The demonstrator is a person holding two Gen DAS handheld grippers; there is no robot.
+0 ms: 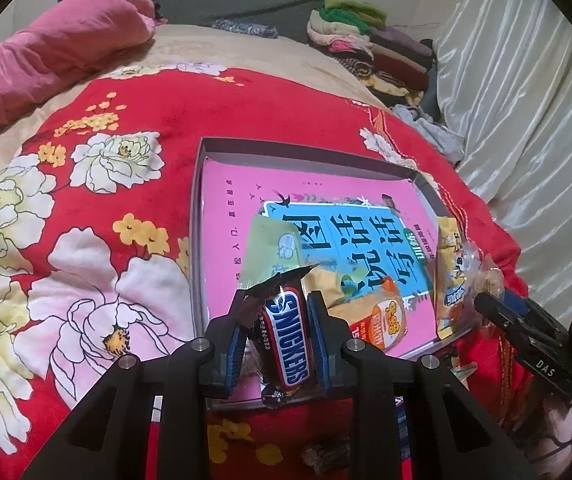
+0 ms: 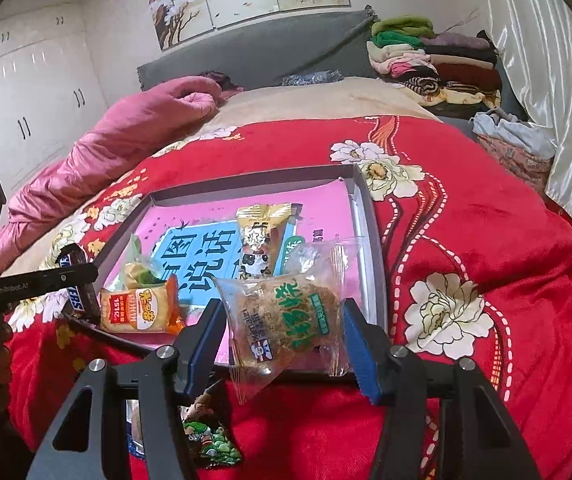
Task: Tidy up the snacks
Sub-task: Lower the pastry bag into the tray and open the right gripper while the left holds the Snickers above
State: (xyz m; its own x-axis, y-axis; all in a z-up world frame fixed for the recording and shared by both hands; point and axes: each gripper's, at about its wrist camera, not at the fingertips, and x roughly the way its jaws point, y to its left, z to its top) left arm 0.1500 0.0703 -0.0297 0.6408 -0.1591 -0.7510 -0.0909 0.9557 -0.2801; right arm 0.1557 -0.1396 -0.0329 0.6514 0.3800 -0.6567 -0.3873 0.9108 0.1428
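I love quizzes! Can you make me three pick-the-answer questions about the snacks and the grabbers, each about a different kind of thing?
1. What is the left gripper doing?
A. Hanging open
B. Shut on the Snickers bar
C. Shut on a spoon

2. What colour is the bottom of the box?
A. Pink
B. Black
C. Orange

3. Where is the clear packet with green letters?
A. Inside the wardrobe
B. On the pillow
C. Between the right gripper's fingers

Answers: 1 B, its blue pads press both sides of the bar. 2 A, pink shows around the blue picture. 3 C, the packet sits clamped between them over the box's near edge.
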